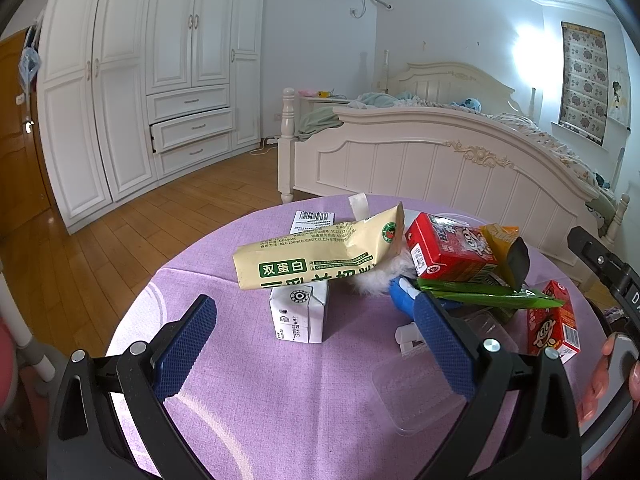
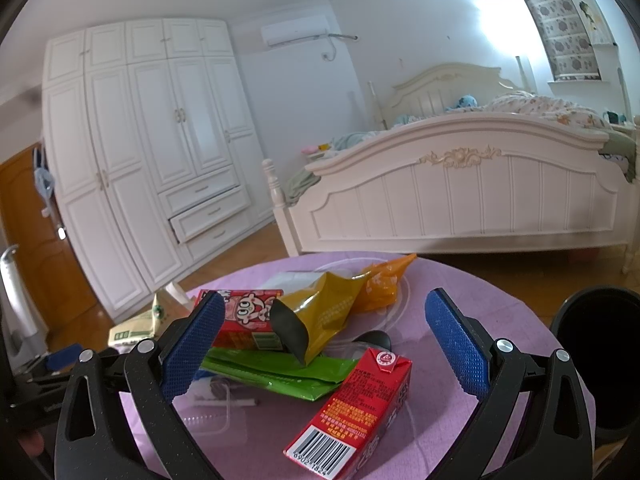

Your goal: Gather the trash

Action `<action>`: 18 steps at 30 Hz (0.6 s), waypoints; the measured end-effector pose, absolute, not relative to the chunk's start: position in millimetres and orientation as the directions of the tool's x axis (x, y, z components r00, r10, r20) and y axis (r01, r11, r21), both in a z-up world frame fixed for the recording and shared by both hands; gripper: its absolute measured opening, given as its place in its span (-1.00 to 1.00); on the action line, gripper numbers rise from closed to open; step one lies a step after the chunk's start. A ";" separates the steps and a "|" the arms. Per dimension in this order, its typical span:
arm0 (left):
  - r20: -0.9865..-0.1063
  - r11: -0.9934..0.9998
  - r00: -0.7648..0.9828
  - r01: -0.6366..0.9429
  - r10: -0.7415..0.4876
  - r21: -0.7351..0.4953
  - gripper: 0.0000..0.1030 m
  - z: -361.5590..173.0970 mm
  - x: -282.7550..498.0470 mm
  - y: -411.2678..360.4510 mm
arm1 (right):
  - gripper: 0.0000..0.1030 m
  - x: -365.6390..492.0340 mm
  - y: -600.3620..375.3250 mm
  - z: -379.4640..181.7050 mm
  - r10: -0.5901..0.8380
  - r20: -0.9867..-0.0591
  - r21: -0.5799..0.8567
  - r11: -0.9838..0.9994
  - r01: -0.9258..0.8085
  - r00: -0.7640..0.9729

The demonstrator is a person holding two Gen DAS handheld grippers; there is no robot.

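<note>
Trash lies piled on a round table with a purple cloth (image 1: 248, 376). In the left wrist view my left gripper (image 1: 316, 312) is open, and a small white carton (image 1: 298, 312) stands between its fingers under a cream packet with green print (image 1: 316, 250). Right of these lie a red drink carton (image 1: 448, 250), a green wrapper (image 1: 488, 296) and a second red carton (image 1: 554, 324). My right gripper (image 2: 324, 332) is open above the pile, with a red carton (image 2: 356, 412), a green wrapper (image 2: 276, 372), a mustard pouch (image 2: 320, 316) and an orange wrapper (image 2: 384, 280) before it.
A dark round bin (image 2: 596, 360) stands at the table's right edge. A clear plastic lid (image 1: 416, 392) lies on the cloth near my left gripper. Beyond the table are a cream bed (image 1: 440, 152), a white wardrobe (image 1: 140, 80) with one drawer ajar, and wooden floor.
</note>
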State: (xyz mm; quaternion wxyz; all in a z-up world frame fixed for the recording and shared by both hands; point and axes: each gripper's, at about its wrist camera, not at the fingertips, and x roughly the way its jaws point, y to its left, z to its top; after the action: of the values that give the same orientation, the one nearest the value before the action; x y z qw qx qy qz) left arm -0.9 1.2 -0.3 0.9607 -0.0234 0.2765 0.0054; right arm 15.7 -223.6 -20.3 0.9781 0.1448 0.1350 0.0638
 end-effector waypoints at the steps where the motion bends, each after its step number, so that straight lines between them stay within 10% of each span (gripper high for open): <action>1: -0.532 0.999 0.847 -0.023 -0.003 -0.042 0.90 -0.2 -1.1 1.2 | 0.92 15.6 -223.1 -20.4 0.164 -0.246 0.301 0.950 -0.086 0.955; 18: -0.552 0.996 0.833 -0.016 -0.035 -0.088 0.90 -6.1 3.1 12.0 | 0.92 20.8 -223.7 -23.3 0.183 -0.272 0.332 0.939 -0.086 0.945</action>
State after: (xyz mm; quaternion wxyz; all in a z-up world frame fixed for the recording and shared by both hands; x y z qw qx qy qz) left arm 3.1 12.0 -6.1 0.9563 -0.0444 0.2891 -0.0051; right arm 20.8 -223.7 -23.3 0.9730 0.1601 0.1512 0.0689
